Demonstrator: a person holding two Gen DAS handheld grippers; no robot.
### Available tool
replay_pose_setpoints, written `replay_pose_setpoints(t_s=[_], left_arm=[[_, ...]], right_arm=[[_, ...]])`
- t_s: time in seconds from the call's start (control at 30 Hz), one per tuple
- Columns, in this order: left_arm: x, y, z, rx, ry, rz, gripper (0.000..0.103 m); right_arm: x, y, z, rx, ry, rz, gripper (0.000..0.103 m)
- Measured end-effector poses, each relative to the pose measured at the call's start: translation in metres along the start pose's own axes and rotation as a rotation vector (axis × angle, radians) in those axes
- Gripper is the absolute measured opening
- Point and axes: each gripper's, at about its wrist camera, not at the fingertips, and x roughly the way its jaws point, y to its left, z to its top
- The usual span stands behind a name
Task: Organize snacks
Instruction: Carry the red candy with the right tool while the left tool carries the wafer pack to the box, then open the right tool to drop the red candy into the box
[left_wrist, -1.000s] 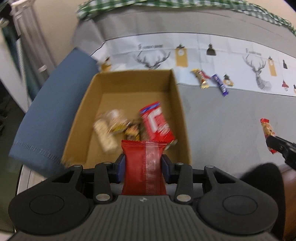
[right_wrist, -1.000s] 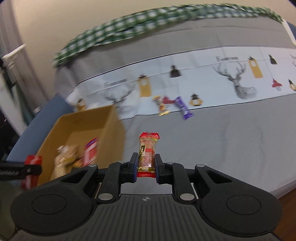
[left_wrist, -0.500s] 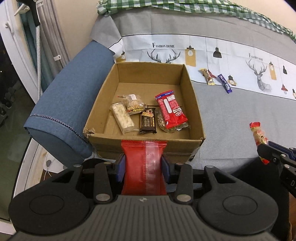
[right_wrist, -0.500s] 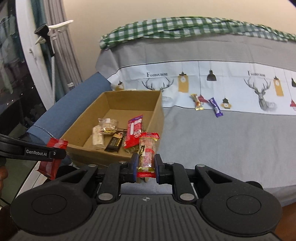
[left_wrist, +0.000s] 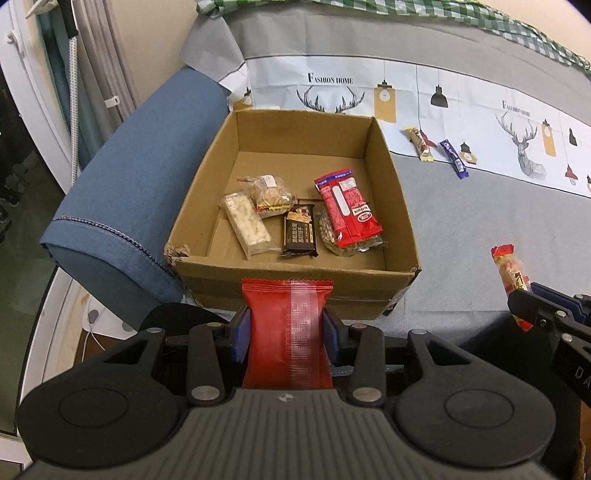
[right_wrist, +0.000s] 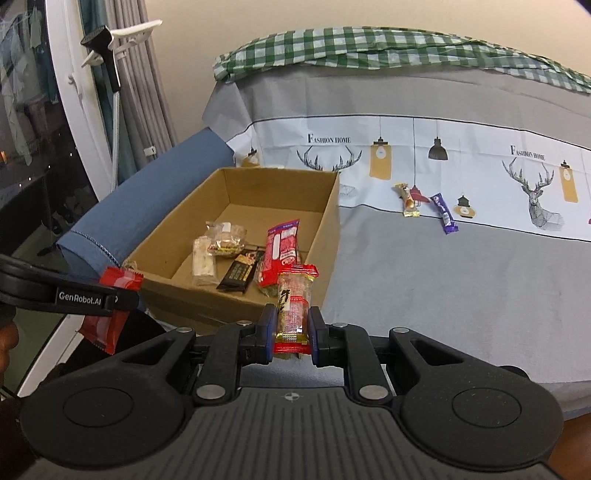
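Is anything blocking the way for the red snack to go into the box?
Only the near wall of the cardboard box. The left gripper holds the red packet just outside that wall, so it must go over the rim. Inside, snacks lie along the front, but bare floor shows behind them.

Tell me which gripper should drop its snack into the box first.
Left, probably. The left gripper holds the red packet squarely in front of the box. The right gripper, holding the clear bar, sits off the box's right corner.
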Motion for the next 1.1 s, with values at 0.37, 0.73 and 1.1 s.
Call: replay_pose_setpoints(t_s=[0.37, 0.73, 1.1], left_arm=[[0.024, 0.010, 0.012, -0.024, 0.043, 0.001, 0.045], [0.048, 0.029, 0.057, -0.049, 0.026, 0.028, 0.045], [0.113, 0.032, 0.116, -0.064, 0.071, 0.016, 0.045]], right_arm=[[0.022, 0.008, 0.003, -0.065, 0.046, 0.000, 0.018], [0.059, 0.013, 0.027, -0.113, 0.050, -0.006, 0.018], [0.131, -0.025, 0.068, -0.053, -0.006, -0.104, 0.011]])
